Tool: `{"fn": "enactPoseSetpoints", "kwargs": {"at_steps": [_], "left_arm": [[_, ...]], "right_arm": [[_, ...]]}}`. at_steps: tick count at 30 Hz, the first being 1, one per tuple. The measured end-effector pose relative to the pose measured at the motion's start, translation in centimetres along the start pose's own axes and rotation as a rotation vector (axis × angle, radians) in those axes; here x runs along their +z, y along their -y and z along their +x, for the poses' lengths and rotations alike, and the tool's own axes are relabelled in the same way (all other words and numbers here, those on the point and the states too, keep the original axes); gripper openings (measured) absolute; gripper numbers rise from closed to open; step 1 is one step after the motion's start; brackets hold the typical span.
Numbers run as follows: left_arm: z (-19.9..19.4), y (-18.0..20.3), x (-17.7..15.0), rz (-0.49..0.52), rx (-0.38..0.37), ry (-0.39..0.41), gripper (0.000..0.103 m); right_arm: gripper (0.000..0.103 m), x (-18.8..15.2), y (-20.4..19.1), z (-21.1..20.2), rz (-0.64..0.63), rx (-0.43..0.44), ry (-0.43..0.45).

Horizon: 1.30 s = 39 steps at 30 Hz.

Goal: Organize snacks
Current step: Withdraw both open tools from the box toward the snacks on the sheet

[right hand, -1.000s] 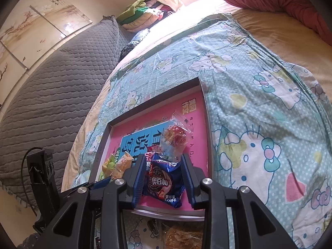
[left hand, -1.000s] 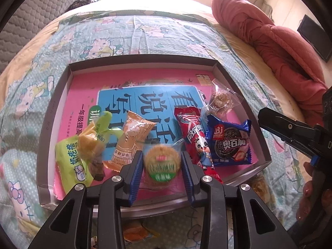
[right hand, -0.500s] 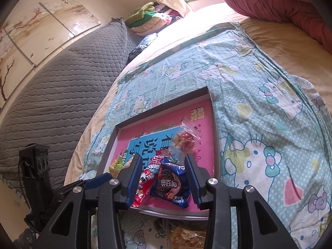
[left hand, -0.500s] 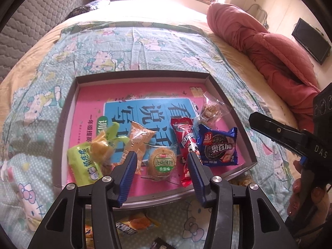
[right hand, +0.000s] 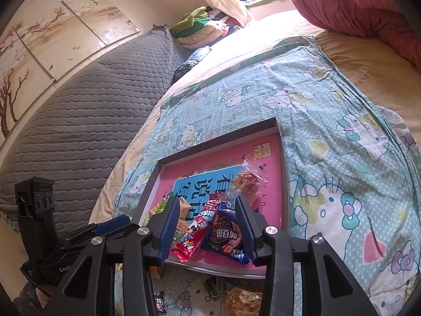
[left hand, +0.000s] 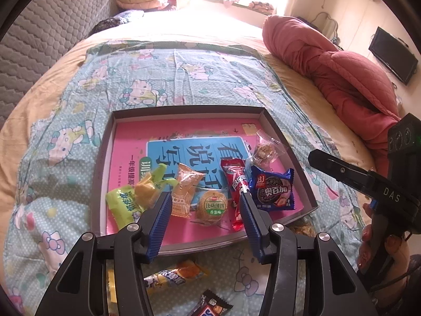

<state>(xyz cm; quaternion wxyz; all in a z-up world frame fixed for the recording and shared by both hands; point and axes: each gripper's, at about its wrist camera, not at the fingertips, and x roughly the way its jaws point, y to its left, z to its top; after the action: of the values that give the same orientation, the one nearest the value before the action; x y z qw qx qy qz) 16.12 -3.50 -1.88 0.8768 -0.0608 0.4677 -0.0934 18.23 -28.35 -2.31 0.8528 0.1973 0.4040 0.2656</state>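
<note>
A shallow grey tray (left hand: 286, 147) with a pink book cover inside lies on the bed. In it sit a green packet (left hand: 126, 205), an orange packet (left hand: 185, 188), a round biscuit pack (left hand: 212, 206), a red stick pack (left hand: 236, 184), a blue cookie pack (left hand: 273, 189) and a clear candy bag (left hand: 263, 151). My left gripper (left hand: 205, 200) is open and empty, above the tray's near edge. My right gripper (right hand: 208, 205) is open and empty, near the red pack (right hand: 196, 234) and blue pack (right hand: 226, 237).
Loose snacks lie on the Hello Kitty sheet (left hand: 184, 79) in front of the tray: an orange-and-blue bar (left hand: 173, 273), a dark wrapper (left hand: 210, 302) and a brown pack (right hand: 242, 300). A red quilt (left hand: 342, 73) lies at the right, a grey headboard (right hand: 79, 110) at the left.
My left gripper has opened, let go of the round biscuit pack in the tray, and pulled back and up. My right gripper has also drawn back a little.
</note>
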Motion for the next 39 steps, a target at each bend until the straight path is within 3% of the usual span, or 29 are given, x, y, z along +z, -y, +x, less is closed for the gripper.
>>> {"fn": "enactPoseSetpoints", "kwargs": {"at_steps": [4,7,27,39], "left_arm": [[-0.7,-0.1,-0.4,0.003,0.014,0.008,0.055],[-1.2,-0.2,-0.6,0.002,0.021,0.014,0.068],[-3.4,-1.3,-2.2,0.007,0.046,0.013,0.069],[-4.2,-1.2,-3.8,0.026,0.041,-0.001,0.069]], "right_arm": [[0.048,-0.1,-0.4,-0.2,-0.018,0.01,0.006],[0.048,-0.1,-0.7,-0.3,-0.031,0.018,0.01],[0.05,-1.4,-2.2,-1.8,-0.081,0.062,0.007],[0.07,-3.2,-2.2,-3.1,-0.062,0.041,-0.006]]}}
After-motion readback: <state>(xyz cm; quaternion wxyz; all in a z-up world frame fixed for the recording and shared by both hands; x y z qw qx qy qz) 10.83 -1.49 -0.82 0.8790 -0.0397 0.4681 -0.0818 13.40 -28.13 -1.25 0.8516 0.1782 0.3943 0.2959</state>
